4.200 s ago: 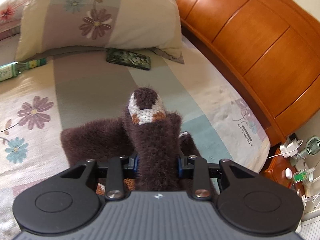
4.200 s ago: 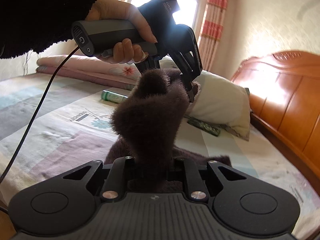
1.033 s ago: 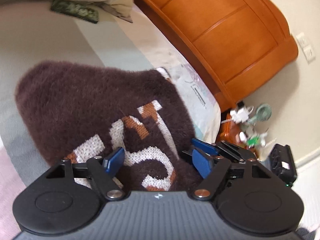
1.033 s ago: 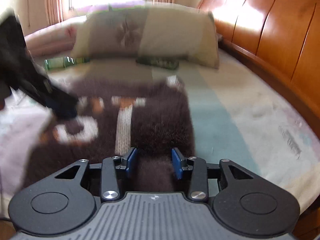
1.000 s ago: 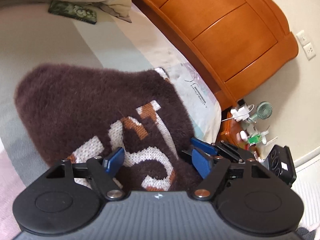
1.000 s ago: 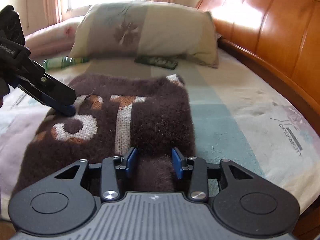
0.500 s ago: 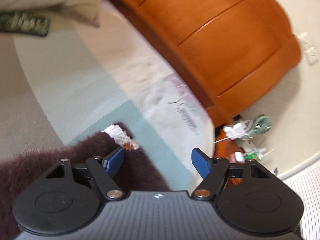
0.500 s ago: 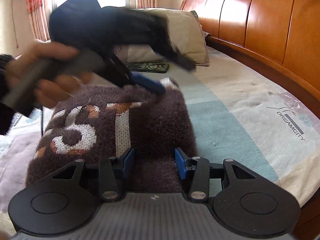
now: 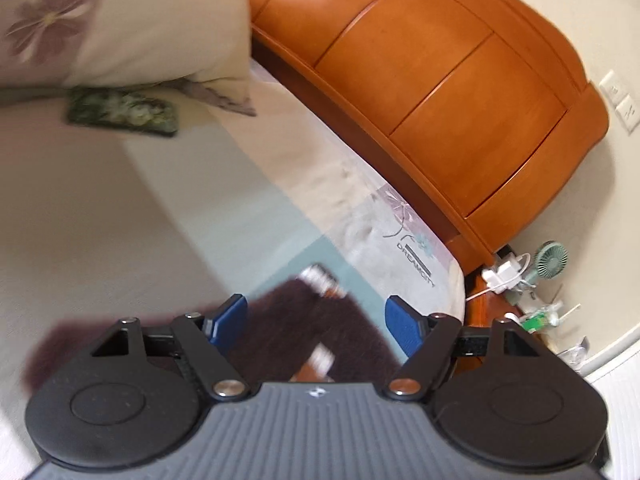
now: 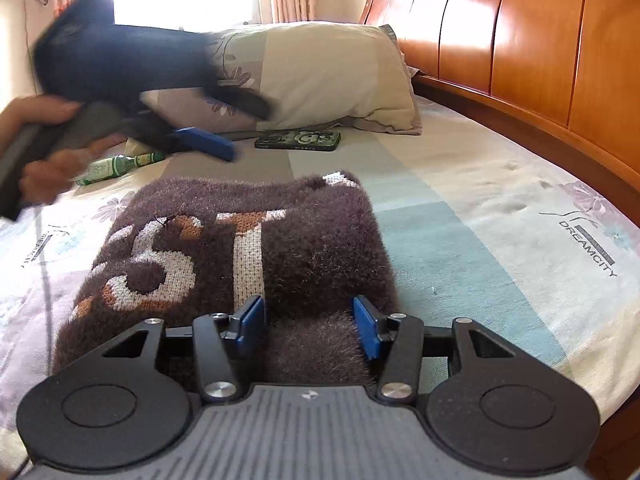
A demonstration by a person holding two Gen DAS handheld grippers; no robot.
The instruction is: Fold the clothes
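Observation:
A fuzzy brown sweater point(image 10: 240, 240) with white and orange letters lies folded flat on the bed sheet point(image 10: 480, 200). My right gripper point(image 10: 308, 324) sits at its near edge. Its jaws are opening, and the near fold of the sweater stands loosely between the blue pads point(image 10: 366, 326). A hand carries my left gripper point(image 10: 236, 128), blurred, above the sweater's far left corner, with its jaws opening and nothing in them. In the left wrist view, the left gripper point(image 9: 316, 320) hovers over the blurred sweater point(image 9: 340, 332) with its pads clear of it.
A large floral pillow point(image 10: 320, 76) lies at the head of the bed, with a phone in a green case point(image 10: 298, 140) and a green bottle point(image 10: 120, 164) in front of it. The wooden headboard point(image 10: 520, 40) runs along the right. Beyond the mattress edge is a nightstand with a small fan point(image 9: 552, 258).
My left gripper has lifted off the sweater's lettered part and swung up towards the pillow. My right jaws have widened around the near fold. The sweater stays flat.

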